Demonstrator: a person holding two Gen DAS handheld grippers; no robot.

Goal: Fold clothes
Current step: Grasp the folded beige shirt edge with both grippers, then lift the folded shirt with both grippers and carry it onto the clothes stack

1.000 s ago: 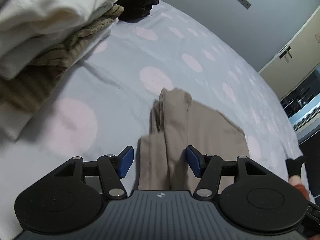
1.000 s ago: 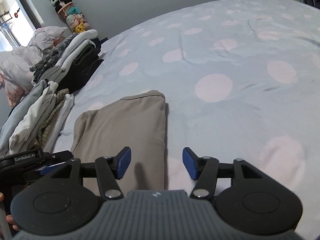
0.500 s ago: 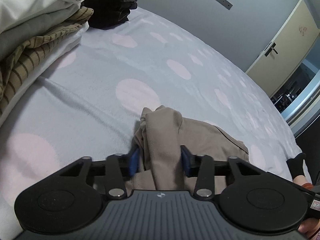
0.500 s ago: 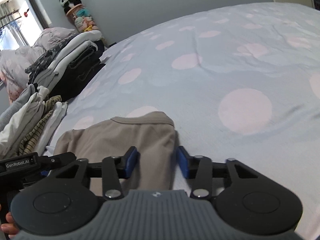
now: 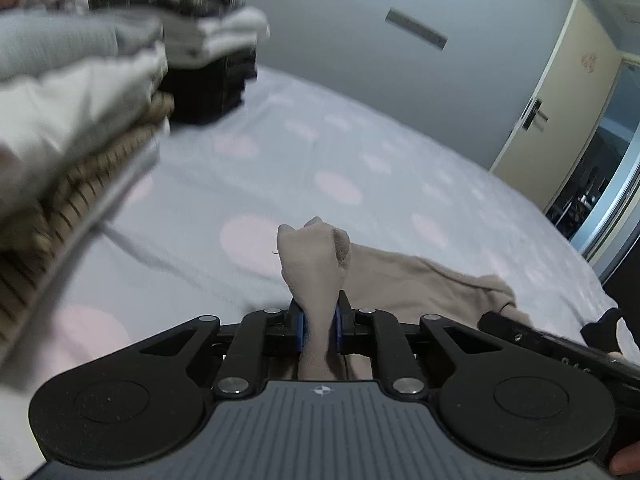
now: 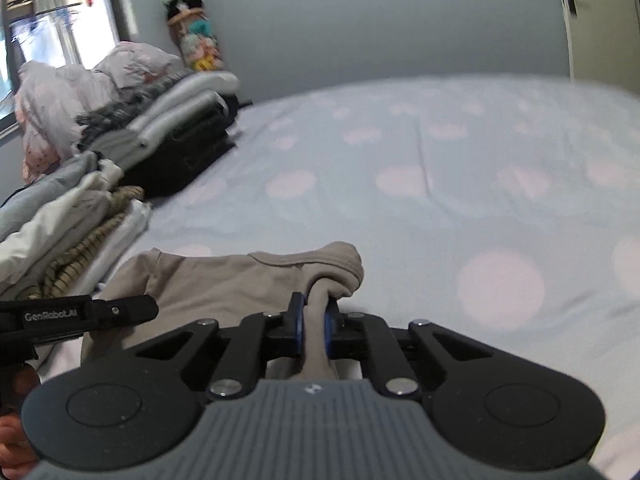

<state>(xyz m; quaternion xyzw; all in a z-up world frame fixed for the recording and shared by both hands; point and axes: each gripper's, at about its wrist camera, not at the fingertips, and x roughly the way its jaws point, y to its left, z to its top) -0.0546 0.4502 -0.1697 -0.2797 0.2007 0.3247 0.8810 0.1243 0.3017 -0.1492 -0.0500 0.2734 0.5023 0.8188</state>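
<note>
A folded beige garment [image 5: 416, 280] lies on the dotted bedsheet [image 5: 320, 168]. My left gripper [image 5: 319, 326] is shut on one bunched corner of it, and the cloth sticks up past the blue pads. In the right wrist view the same beige garment [image 6: 224, 280] spreads to the left, and my right gripper [image 6: 314, 326] is shut on its other near corner, by the collar edge. The left gripper's body [image 6: 80, 314] shows at the left of the right wrist view. The right gripper's body [image 5: 560, 346] shows at the right of the left wrist view.
Stacks of folded clothes [image 5: 80, 120] rise close on the left, with a dark pile [image 5: 212, 84] behind them. In the right wrist view these stacks [image 6: 80, 216] line the bed's left side, before pillows and a plush toy [image 6: 192, 24]. A door [image 5: 560, 92] stands far right.
Both grippers went from open to shut, each pinching a corner of the beige garment. Both have lifted, and the pinched corners are bunched up off the sheet.
</note>
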